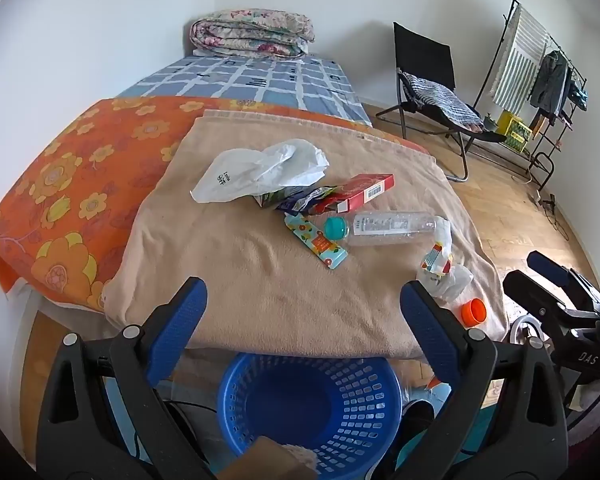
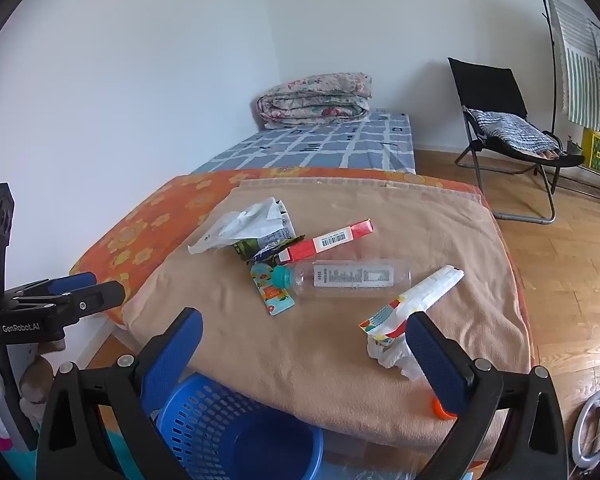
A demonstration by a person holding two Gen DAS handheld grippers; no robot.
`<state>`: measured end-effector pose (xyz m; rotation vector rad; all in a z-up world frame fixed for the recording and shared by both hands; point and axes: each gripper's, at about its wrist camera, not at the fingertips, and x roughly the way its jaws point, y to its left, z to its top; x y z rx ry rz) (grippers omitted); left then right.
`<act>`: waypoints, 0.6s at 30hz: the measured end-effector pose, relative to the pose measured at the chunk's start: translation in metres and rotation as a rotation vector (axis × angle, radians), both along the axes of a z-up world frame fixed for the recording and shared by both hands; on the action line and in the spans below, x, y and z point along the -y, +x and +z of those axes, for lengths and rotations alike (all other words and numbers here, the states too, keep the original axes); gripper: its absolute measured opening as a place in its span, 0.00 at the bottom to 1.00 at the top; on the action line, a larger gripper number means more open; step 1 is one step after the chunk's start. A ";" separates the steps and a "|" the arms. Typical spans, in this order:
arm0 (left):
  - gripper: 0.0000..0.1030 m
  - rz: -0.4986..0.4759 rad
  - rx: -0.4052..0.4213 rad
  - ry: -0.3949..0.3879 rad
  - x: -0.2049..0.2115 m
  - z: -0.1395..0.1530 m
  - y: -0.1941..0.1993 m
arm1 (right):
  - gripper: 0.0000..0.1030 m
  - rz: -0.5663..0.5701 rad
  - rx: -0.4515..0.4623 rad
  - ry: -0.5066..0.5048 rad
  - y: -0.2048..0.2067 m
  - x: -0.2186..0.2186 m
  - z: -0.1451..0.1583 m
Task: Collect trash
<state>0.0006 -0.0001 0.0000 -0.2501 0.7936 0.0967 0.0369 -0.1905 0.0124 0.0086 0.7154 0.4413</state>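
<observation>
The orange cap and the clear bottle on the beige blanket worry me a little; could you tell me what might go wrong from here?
1. The orange cap sits at the blanket's near edge, beside rather than above the blue basket; a nudge could send it to the floor.
2. The clear bottle lies on its side and may roll when touched.
3. The white plastic bag overlaps the wrappers, so grabbing it may drag them along.

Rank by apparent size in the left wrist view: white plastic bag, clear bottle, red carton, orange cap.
1. White plastic bag
2. Clear bottle
3. Red carton, close to the bottle, so unsure
4. Orange cap, smallest though nearest the camera
</observation>
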 end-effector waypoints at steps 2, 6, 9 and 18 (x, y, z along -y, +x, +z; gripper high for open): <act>0.96 0.001 0.005 -0.005 0.000 0.000 0.000 | 0.99 -0.001 0.000 0.002 0.000 0.000 0.001; 0.96 0.001 0.018 0.002 0.000 0.001 -0.001 | 0.99 0.003 0.000 -0.003 -0.002 -0.001 0.002; 0.96 0.002 0.009 -0.001 0.000 0.001 0.000 | 0.99 -0.005 -0.007 0.000 0.001 0.002 -0.001; 0.96 0.002 0.012 -0.004 -0.002 -0.005 -0.003 | 1.00 -0.013 -0.030 0.017 0.002 0.004 -0.002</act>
